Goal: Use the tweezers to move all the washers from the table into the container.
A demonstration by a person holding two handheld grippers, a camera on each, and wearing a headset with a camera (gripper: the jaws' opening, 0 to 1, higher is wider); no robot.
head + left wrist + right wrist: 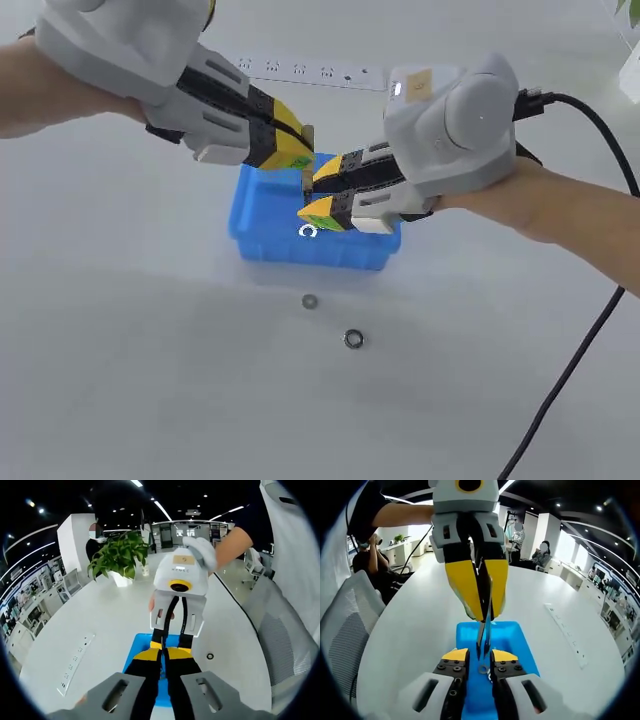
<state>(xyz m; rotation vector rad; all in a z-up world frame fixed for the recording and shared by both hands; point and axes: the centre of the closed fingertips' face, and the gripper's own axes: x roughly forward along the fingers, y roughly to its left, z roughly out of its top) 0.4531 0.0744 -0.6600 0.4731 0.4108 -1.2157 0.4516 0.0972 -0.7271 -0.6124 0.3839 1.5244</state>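
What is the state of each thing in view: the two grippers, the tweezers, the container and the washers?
left gripper, shut on the tweezers' upper end.
right gripper, shut on the tweezers lower down.
tweezers, upright, tips down in the container.
container, open, standing on the table.
washer, at the tweezers' tips; held or lying, cannot tell.
two other washers, flat on the table before the container.

Container (262,240) was bright blue, table (120,380) white, washers (353,339) silvery, left gripper (303,158) and right gripper (308,196) grey with yellow-black jaws.
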